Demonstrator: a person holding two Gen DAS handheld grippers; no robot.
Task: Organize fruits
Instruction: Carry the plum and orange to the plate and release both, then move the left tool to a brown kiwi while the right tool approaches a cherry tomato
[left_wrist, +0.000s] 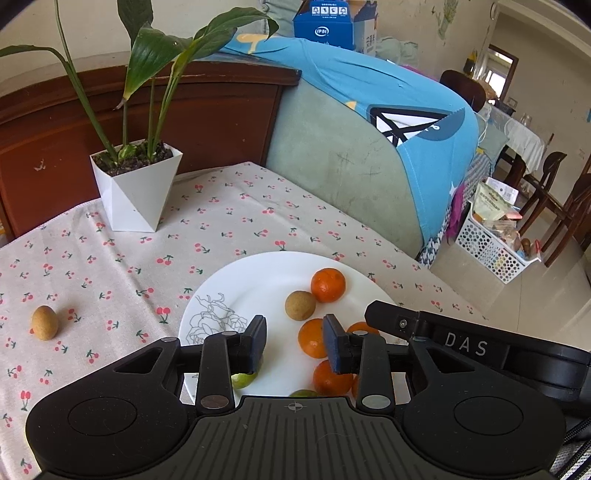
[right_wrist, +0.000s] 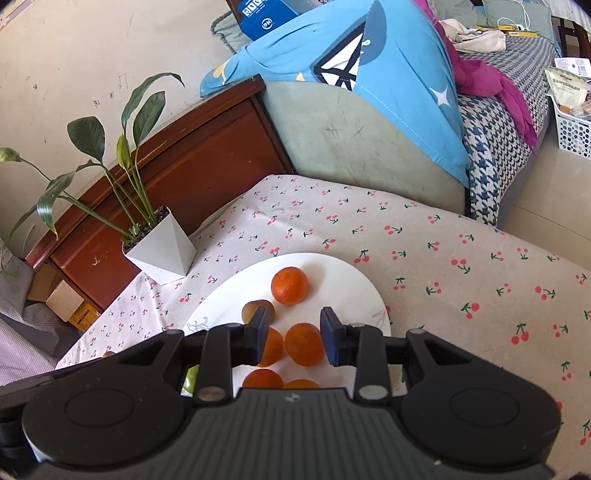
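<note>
A white plate (left_wrist: 258, 273) on the cherry-print tablecloth holds several oranges (left_wrist: 328, 285), a brown round fruit (left_wrist: 300, 305) and a green fruit (left_wrist: 243, 380). Another brown fruit (left_wrist: 44, 322) lies alone on the cloth at the left. My left gripper (left_wrist: 294, 341) is open and empty above the plate's near side. In the right wrist view the plate (right_wrist: 332, 273) holds the oranges (right_wrist: 290, 285) and the brown fruit (right_wrist: 255, 308). My right gripper (right_wrist: 291, 336) is open above the plate, with an orange (right_wrist: 303, 349) showing between its fingers, untouched. The right gripper's body (left_wrist: 480, 343) shows beside the left one.
A white angular pot with a leafy plant (left_wrist: 135, 188) stands at the back of the table. A wooden headboard (left_wrist: 55, 122) is behind it. A sofa under blue cloth (left_wrist: 369, 129) borders the table's far right edge. A white basket (left_wrist: 491, 243) sits on the floor.
</note>
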